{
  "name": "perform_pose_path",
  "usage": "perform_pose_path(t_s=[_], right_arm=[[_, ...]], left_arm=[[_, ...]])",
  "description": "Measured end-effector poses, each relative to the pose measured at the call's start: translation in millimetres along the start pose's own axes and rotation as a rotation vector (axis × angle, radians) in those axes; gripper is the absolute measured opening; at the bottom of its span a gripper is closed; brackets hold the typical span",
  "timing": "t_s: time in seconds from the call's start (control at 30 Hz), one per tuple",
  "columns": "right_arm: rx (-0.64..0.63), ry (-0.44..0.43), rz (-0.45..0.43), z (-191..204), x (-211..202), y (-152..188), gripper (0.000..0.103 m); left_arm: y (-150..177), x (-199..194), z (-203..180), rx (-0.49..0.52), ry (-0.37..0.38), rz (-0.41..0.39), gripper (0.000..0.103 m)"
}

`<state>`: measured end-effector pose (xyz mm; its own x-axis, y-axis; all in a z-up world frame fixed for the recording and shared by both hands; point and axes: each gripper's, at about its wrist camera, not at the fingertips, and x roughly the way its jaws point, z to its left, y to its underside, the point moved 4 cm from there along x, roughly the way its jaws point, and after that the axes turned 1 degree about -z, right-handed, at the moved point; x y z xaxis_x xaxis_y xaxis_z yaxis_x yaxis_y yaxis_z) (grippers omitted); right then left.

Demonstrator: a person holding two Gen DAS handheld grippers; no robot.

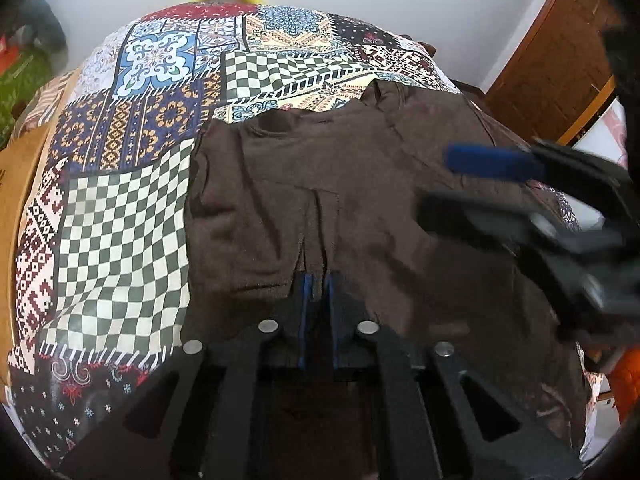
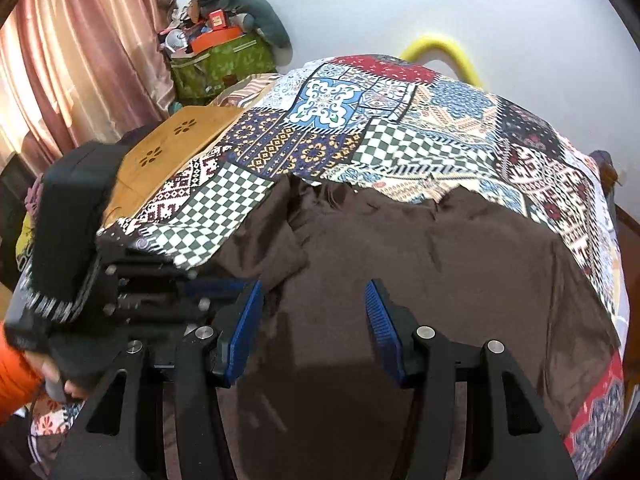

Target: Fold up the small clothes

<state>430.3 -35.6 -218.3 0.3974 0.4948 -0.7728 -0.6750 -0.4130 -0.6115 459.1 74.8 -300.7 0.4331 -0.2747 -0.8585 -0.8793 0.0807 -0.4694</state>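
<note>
A dark brown garment (image 1: 344, 208) lies spread on a patchwork-patterned cloth (image 1: 124, 220) over the table. My left gripper (image 1: 319, 280) is shut on a fold of the brown garment at its near edge. In the right wrist view the garment (image 2: 420, 256) fills the middle, wrinkled at its far left. My right gripper (image 2: 314, 308) is open and empty, its blue pads just above the garment. The right gripper also shows blurred at the right of the left wrist view (image 1: 496, 176); the left gripper sits at the left of the right wrist view (image 2: 192, 292).
A wooden board (image 2: 168, 160) lies at the table's left edge. A green box with clutter (image 2: 220, 60) and pink curtains (image 2: 72, 72) stand far left. A yellow tube (image 2: 440, 56) sits behind the table. A wooden door (image 1: 552, 64) is at the right.
</note>
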Motion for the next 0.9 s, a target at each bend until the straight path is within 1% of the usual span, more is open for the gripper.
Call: perform_pose_path(t_s=[0.03, 0.1, 0.23, 0.3, 0.33, 0.4, 0.47, 0.57, 0.67, 0.77, 0.9], right_arm=[[-0.003, -0.001, 0.009, 0, 7, -5, 0.05], [-0.013, -0.004, 0.028, 2, 18, -9, 0.05], [-0.044, -0.011, 0.083, 9, 42, -11, 0.05], [-0.076, -0.014, 0.118, 14, 51, -5, 0.05], [-0.091, -0.002, 0.131, 16, 55, -1, 0.05], [-0.116, 0.021, 0.116, 18, 54, 4, 0.05], [-0.124, 0.025, 0.111, 19, 50, 6, 0.05], [-0.111, -0.003, 0.106, 20, 42, 3, 0.05], [-0.109, -0.021, 0.062, 28, 30, -6, 0.05], [-0.115, -0.039, 0.026, 41, 24, -14, 0.05], [-0.111, -0.102, 0.057, 58, 40, -16, 0.05]], left_arm=[[1, -2, 1, -0.004, 0.002, 0.001, 0.015], [3, -5, 4, -0.016, -0.002, 0.003, 0.028], [10, -15, 4, -0.022, 0.001, 0.003, 0.029], [14, -24, 4, -0.013, 0.007, -0.003, 0.029], [15, -29, 5, -0.009, 0.002, -0.012, 0.029], [17, -42, 11, -0.015, -0.014, -0.042, 0.032], [17, -53, 22, -0.032, -0.052, -0.074, 0.034], [17, -60, 42, -0.053, -0.123, -0.097, 0.034], [20, -57, 60, -0.093, -0.152, -0.087, 0.034], [26, -46, 70, -0.122, -0.139, -0.058, 0.034], [37, -29, 66, -0.114, -0.132, -0.021, 0.035]])
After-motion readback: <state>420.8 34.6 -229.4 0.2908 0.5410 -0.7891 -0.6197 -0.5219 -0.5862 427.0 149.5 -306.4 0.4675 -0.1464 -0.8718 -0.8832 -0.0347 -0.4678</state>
